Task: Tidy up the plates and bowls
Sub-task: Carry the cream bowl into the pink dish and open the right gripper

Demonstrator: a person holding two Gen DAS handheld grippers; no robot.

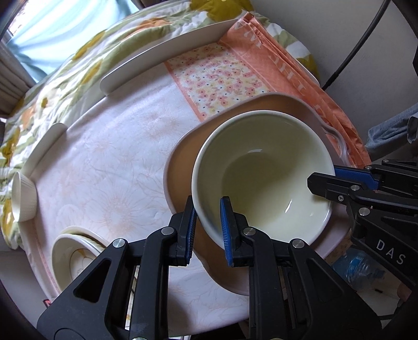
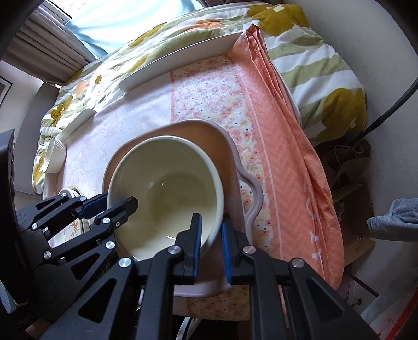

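Both tongs (image 1: 207,222) (image 2: 211,232) clamping cream bowl (image 1: 261,177)

The large bowl (image 2: 167,188) sits on the handled plate (image 2: 230,146) near the table's (image 1: 109,162) front edge. A long plate (image 1: 167,52) lies along the far edge. A ribbed bowl (image 1: 23,196) stands at the left edge, stacked bowls (image 1: 75,256) at the front-left corner.

Beyond my jaws I see a floral quilt (image 2: 300,49) past the table's far edge, daylight through a pale blue curtain (image 2: 125,21) upper left, plain wall (image 2: 378,52) to the right.
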